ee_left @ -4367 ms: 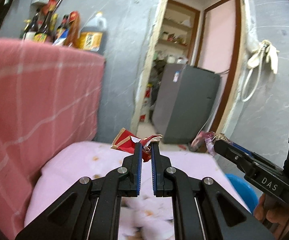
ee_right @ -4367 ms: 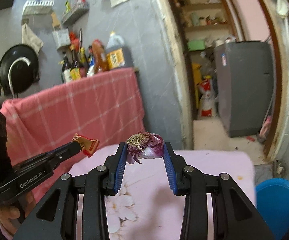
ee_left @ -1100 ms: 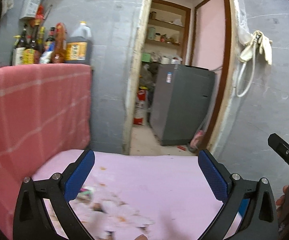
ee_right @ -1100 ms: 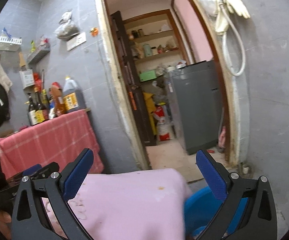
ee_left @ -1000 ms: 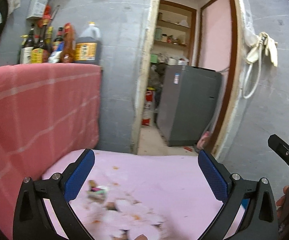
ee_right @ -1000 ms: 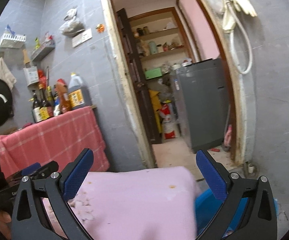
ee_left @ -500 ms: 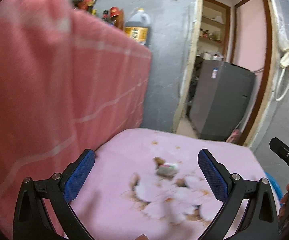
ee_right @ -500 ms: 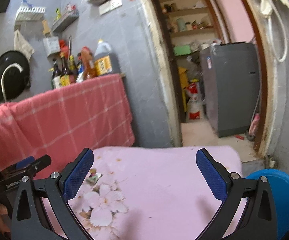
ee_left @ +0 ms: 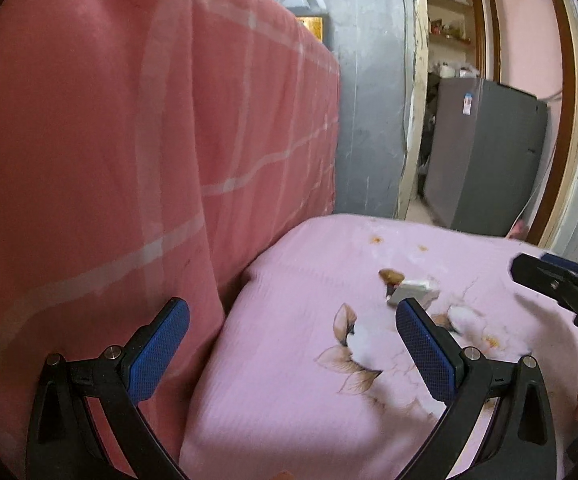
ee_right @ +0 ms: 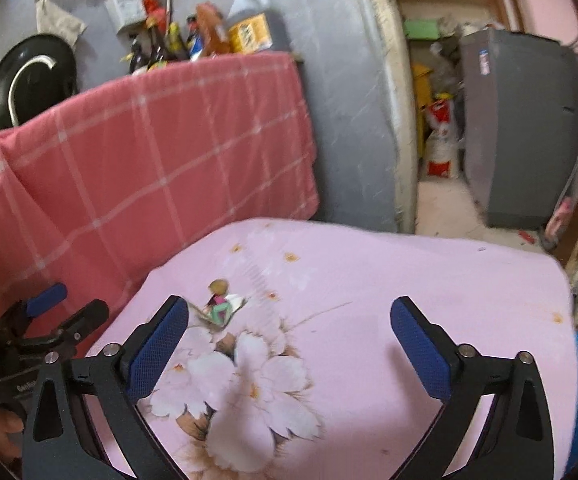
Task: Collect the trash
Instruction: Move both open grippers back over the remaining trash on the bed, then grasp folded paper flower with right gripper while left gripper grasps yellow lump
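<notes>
One wrapper lies just beyond the empty left gripper.

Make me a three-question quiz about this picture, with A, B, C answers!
1. Where is the trash?
A. on the pink cloth
B. in the blue bin
C. on the floor

2. What colour are the gripper pads?
A. red
B. blue
C. green

3. How is the right gripper?
A. shut on trash
B. open, holding nothing
C. shut, holding nothing

Answers:
1 A: the scraps lie on the pink cloth with flowers.
2 B: both pads are blue.
3 B: its fingers stand wide apart with nothing between them.
</notes>
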`<state>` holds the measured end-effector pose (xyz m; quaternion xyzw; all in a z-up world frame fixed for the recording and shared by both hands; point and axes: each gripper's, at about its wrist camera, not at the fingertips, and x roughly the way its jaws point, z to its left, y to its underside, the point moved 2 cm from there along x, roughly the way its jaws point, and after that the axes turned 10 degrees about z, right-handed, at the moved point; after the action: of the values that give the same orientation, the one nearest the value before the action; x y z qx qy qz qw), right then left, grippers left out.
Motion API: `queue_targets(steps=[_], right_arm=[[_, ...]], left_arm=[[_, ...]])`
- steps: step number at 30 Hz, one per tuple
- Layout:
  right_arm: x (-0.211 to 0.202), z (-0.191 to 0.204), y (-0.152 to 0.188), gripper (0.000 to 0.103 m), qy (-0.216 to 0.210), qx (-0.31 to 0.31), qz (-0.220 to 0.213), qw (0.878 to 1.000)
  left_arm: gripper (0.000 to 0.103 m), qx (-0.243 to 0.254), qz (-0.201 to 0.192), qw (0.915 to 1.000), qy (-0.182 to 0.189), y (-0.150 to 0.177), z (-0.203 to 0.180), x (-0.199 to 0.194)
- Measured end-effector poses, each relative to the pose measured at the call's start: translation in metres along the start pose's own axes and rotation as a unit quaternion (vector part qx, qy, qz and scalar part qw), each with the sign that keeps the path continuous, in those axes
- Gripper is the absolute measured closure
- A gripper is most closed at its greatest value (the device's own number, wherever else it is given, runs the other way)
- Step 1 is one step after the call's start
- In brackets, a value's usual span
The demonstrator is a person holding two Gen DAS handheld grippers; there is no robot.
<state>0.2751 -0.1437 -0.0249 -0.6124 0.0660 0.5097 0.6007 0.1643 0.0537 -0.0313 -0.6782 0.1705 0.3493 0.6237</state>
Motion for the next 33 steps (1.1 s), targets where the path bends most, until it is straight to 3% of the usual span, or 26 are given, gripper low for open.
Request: queue_targets(steps=[5, 10, 13, 18, 26, 33], right_arm=[[0.027, 0.009, -0.005, 0.017, -0.034, -0.014, 0.045, 0.998], [0.05, 0.021, -0.009, 0.02, -0.067, -0.025, 0.083, 0.994], [0.064, 0.03, -0.011, 0.022, -0.068, -0.039, 0.103, 0.992], [0.089, 0.038, -0.014, 0.032, -0.056, -0.056, 0.137, 0.987], [0.093, 0.043, -0.016, 0.059, -0.043, -0.078, 0.139, 0.986], [0.08, 0.032, -0.009, 0.064, -0.028, -0.088, 0.133, 0.987]], left_arm=[[0.002, 0.011, 0.037, 0.999, -0.023, 0.008, -0.002, 0.011], [0.002, 0.002, 0.054, 0.9982, -0.024, 0.015, -0.001, 0.017], [0.002, -0.006, 0.058, 0.9981, -0.022, 0.018, 0.003, 0.017], [0.002, -0.008, 0.061, 0.9979, -0.018, 0.016, 0.005, 0.018], [0.002, -0.01, 0.064, 0.9979, -0.009, 0.012, 0.006, 0.018], [0.002, -0.01, 0.061, 0.998, 0.014, 0.009, 0.002, 0.019]])
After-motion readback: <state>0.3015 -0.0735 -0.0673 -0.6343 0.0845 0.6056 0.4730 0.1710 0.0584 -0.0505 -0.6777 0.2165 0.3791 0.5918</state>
